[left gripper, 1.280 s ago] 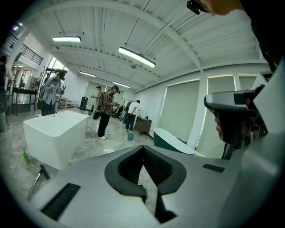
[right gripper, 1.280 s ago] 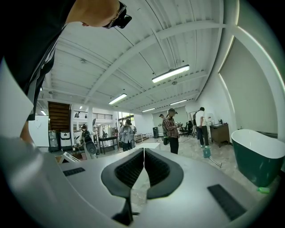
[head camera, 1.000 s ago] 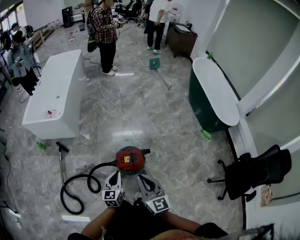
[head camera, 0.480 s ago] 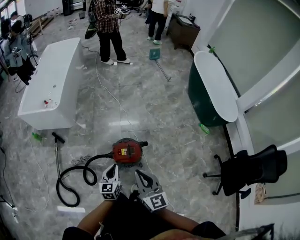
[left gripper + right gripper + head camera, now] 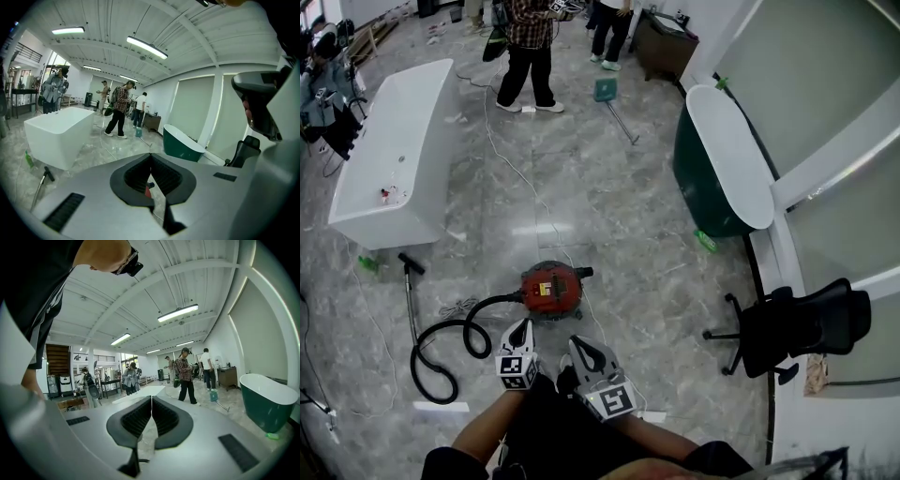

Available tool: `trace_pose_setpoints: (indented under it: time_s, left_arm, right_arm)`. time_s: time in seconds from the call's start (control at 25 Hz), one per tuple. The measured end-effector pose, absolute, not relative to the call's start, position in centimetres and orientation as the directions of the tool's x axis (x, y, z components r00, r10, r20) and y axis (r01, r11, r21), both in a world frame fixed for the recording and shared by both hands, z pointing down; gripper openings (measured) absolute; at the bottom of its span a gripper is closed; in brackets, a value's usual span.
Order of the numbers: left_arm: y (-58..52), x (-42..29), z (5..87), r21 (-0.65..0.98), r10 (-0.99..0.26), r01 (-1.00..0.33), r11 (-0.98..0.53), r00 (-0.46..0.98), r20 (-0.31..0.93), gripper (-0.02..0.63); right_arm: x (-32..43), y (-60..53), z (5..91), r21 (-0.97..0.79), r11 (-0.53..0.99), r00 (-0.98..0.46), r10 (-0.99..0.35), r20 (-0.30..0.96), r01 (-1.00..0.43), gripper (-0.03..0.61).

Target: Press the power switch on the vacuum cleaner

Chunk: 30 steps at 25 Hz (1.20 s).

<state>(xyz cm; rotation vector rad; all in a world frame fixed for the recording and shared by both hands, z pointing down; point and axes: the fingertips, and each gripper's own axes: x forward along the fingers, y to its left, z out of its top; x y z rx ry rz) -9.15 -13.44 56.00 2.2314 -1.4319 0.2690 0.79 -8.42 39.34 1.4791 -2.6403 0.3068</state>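
Down on the grey marble floor [image 5: 609, 216] sits the vacuum cleaner [image 5: 551, 288], a round red canister with a pale label on its top. Its power switch is too small to pick out. A black hose [image 5: 502, 301] leaves the canister's left side and curls in loops across the floor. A thin wand [image 5: 411, 295] with a dark head lies just past those loops. In the left gripper view a sliver of the red canister shows through the lower gap between the jaws.

The left gripper [image 5: 522, 328] hovers near the canister's near edge, apart from it, and points toward it. Its jaws meet at the tips with nothing held between them. The right gripper [image 5: 581, 352] is just beside the left one and a little farther back from the canister. It too aims forward, with its jaws pressed together at the tips and empty. Both are held in front of the person's forearms at the bottom of the head view.

Farther out, a white bathtub [image 5: 394, 150] stands on the left, beyond the wand. A green bathtub [image 5: 727, 169] with a white rim stands on the right against the wall. A black office chair [image 5: 797, 323] is near the green tub's close end. A mop [image 5: 605, 91] with a teal head lies on the floor between the two tubs, well beyond the vacuum cleaner. Several people [image 5: 525, 47] stand at the far end of the room.
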Motion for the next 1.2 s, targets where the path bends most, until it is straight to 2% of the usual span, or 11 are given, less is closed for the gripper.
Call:
trace_pose_setpoints:
  time_s: [0.64, 1.2]
  left_arm:
    - [-13.6, -9.8, 58.9, 0.268, -0.777, -0.893, -0.362, 0.447, 0.443, 0.018]
    - [-15.8, -9.1, 66.4, 0.268, -0.742, -0.9, -0.345, 0.436, 0.508, 0.018]
  right_arm:
    - [-0.5, -6.9, 40.9, -0.131, 0.497, -0.514, -0.826, 0.232, -0.858, 0.02]
    - [-0.2, -8.6, 44.0, -0.173, 0.465, -0.495, -0.835, 0.239, -0.868, 0.02]
